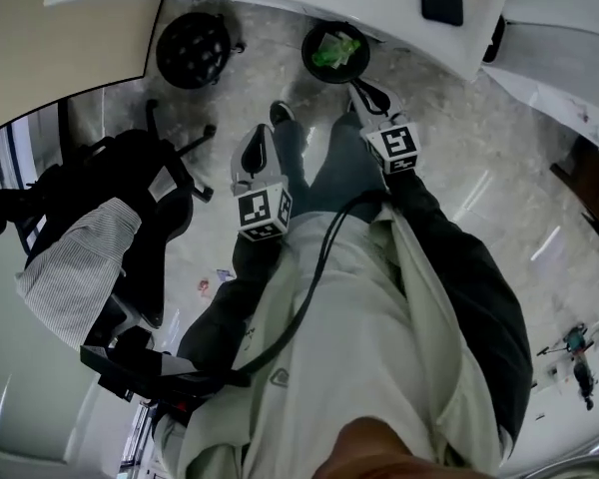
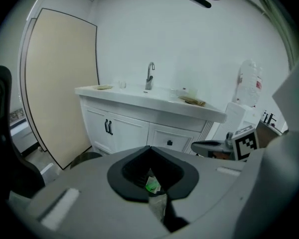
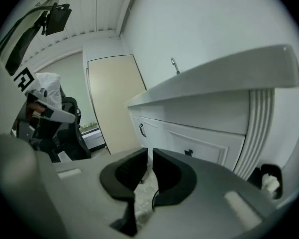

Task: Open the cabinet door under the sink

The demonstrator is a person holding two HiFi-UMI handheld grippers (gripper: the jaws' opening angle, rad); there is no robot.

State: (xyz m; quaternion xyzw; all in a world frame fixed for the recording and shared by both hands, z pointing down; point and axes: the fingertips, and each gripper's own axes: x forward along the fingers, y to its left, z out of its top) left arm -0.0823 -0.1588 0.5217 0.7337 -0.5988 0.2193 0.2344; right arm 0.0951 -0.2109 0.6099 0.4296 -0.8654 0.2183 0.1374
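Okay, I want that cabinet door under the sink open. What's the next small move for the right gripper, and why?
Probably carry the right gripper forward to the dark handle on the closed cabinet door. It hangs short of the door, jaws a little apart with nothing between them, ready to take the handle; the left gripper is shut.

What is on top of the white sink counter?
A silver tap stands at the back of the counter. A flat pale thing lies at its left end, a brownish heap toward the right. The basin's inside is hidden by the rim.
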